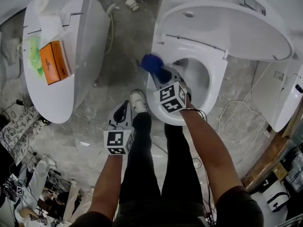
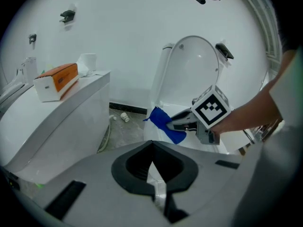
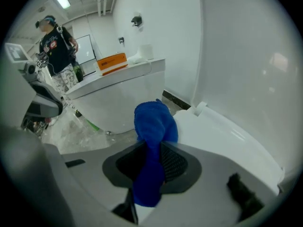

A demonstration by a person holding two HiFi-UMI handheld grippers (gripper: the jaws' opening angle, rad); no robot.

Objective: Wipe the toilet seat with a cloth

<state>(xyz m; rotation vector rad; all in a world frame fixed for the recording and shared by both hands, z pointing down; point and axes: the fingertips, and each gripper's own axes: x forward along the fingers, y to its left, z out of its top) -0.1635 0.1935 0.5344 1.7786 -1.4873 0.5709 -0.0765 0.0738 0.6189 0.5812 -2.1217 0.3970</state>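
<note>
Step in hand: the wipe itself

- Right gripper (image 1: pixel 162 74) is clamped on a blue cloth (image 1: pixel 151 62). In the right gripper view the cloth runs up between both pads and bunches out past the tips
- The bunched end sits at the left edge of the toilet seat (image 1: pixel 218 72), as the head view shows it. It is either touching or just off the seat; contact is not certain from any view
- Left gripper (image 1: pixel 124 109) has its jaws together with nothing between them. It hangs over the floor by the person's leg, well apart from the toilet and taking no part
- The lid (image 1: pixel 227 13) is up, the seat is down and the bowl is open
- The seat is uniformly white, so nothing shows how much of the ring has been wiped. My guess is early to mid pass

Next move calls for:
- Pressing the cloth down onto the seat surface and dragging it along the ring, round the front curve and up the far side
- Turning the wrist to follow the curve
- Overlapping passes, since the bunched cloth makes only a narrow contact patch
- Keeping the loose end off the bowl opening

Also noted: an orange box (image 1: pixel 56 62) lies on the neighbouring toilet at left, not involved
</note>
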